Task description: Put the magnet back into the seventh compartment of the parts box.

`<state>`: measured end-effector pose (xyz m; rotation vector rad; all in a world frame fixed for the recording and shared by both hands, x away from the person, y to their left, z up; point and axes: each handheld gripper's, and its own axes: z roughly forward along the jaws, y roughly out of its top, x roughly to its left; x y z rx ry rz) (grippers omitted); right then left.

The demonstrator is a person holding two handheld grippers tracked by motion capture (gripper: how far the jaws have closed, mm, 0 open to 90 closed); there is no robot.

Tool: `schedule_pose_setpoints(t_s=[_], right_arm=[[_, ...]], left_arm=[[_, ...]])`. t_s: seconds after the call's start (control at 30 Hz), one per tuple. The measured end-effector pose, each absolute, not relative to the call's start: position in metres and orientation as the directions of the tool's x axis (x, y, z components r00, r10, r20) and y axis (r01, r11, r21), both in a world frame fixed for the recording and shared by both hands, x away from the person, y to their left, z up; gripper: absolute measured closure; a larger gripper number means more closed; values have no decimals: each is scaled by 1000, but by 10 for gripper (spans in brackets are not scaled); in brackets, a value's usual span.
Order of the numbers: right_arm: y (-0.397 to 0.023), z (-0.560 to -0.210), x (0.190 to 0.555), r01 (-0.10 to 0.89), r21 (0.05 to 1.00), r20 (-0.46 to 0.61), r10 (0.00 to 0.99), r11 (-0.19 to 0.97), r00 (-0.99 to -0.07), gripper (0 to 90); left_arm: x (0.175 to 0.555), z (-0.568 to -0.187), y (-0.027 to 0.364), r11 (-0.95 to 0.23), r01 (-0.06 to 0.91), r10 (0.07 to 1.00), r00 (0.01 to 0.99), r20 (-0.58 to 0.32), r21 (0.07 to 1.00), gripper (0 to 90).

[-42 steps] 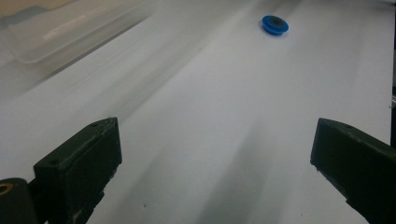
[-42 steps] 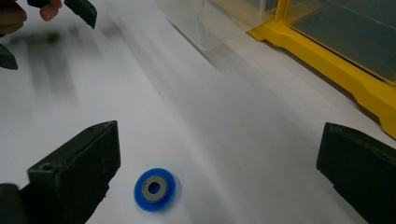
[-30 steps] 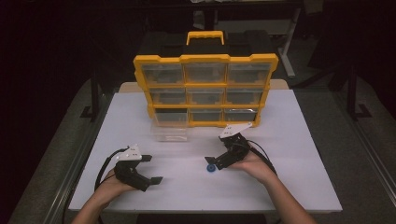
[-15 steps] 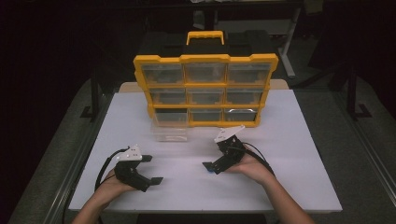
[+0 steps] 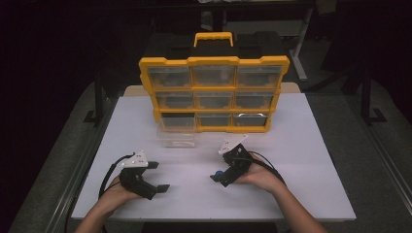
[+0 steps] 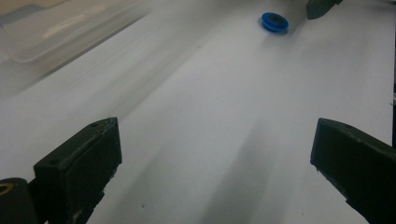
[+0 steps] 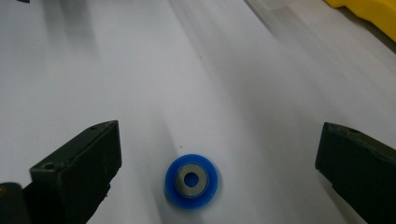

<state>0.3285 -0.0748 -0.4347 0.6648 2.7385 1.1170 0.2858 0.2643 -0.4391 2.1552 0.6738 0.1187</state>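
The right gripper [image 7: 205,177] is wide open and holds nothing. The blue wheel [image 7: 192,181] lies flat on the table [image 7: 140,70] between its jaws, ungrasped. Closing, lifting and placing remain. The left gripper [image 6: 210,177] rests open, empty.

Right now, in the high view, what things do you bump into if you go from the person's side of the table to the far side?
Near to far: left gripper → right gripper with the blue ring at its jaws → clear plastic drawer lying out on the table → yellow organizer standing upright, its handle on top.
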Motion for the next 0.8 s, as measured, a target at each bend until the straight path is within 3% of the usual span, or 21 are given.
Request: schedule_pose_setpoints(t_s=[0.17, 0.8], right_arm=[[-73, -437, 328, 360, 672, 65, 432, 647, -899, 8], [-73, -439, 326, 343, 628, 74, 386, 698, -920, 213]], left_arm=[[286, -439, 265, -487, 425, 508, 849, -149, 763, 17], [286, -439, 266, -487, 429, 514, 845, -147, 761, 17]])
